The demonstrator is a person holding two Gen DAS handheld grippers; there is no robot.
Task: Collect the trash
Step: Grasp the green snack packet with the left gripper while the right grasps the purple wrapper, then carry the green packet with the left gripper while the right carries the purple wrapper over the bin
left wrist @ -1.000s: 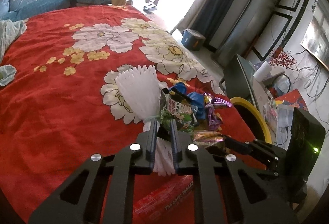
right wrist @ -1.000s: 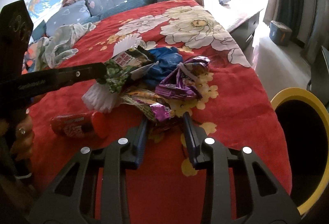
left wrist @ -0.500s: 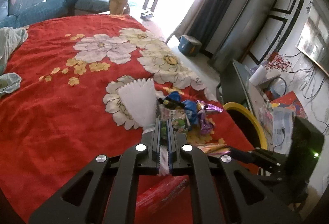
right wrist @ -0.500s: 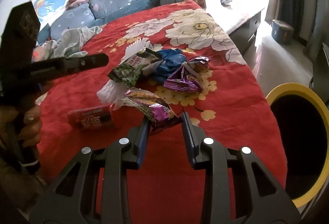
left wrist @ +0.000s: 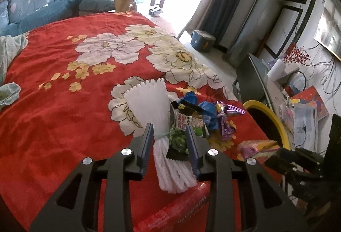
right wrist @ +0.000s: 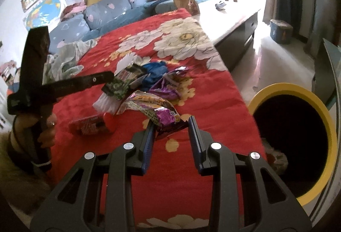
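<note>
Beside the bin [right wrist: 287, 86], on its left, a purple wrapper [right wrist: 164, 114] is being held by the right gripper [right wrist: 170, 123] just above the bed [right wrist: 191, 178]. The jaws are being kept partly closed, with the wrapper's near end being pinched between both pads. The wrapper's long axis is being carried away from the bin, up and to the left, so the free end is being trailed on the far side from the bin. The bin's dark mouth is lying open just off the bed's edge, to the right of this gripper and lower than it. A short sideways carry toward the bin is judged to be all that is being asked of this hand, with the trailing end being watched so that it is not caught on the yellow rim.

Farther from the bin, the left gripper [left wrist: 169, 127] is being held over a white net [left wrist: 149, 102] and a green bag [left wrist: 181, 131]. Its jaws have just been opening; both things are lying between them, and neither is seen being pressed from both sides, though the bag is lying against the pad nearer the bin. Between that hand and the bin, more wrappers [right wrist: 164, 89] are lying in a heap, and a red pack [right wrist: 89, 125] is lying on the side away from the bin. The right hand is being judged the nearer one.
</note>
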